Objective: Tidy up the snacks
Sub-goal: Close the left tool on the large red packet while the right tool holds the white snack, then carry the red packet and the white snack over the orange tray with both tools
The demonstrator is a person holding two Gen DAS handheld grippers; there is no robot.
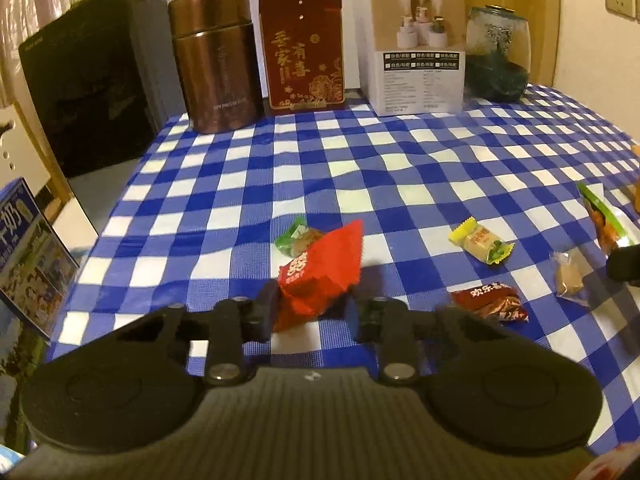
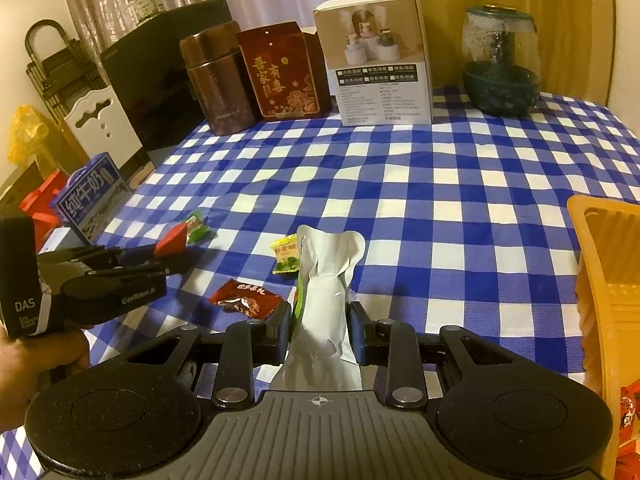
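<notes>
My left gripper (image 1: 316, 310) is shut on a red candy packet (image 1: 320, 276), held just above the blue checked tablecloth (image 1: 360, 160). From the right wrist view the same gripper (image 2: 173, 258) juts in from the left with the red packet (image 2: 172, 242) at its tip. My right gripper (image 2: 320, 332) is shut on a silver pouch with a green edge (image 2: 328, 280), which stands upright between the pads. Loose on the cloth lie a green-wrapped candy (image 1: 298, 238), a yellow candy (image 1: 482, 244), a dark red packet (image 1: 490, 304) and a clear-wrapped brown candy (image 1: 570, 278).
An orange plastic basket (image 2: 600, 280) stands at the right edge. Along the back are a brown flask (image 1: 218, 60), a red tin (image 1: 304, 52), a white box (image 1: 416, 48) and a glass jar (image 1: 498, 54). A blue milk carton (image 2: 90, 192) sits off the table's left side.
</notes>
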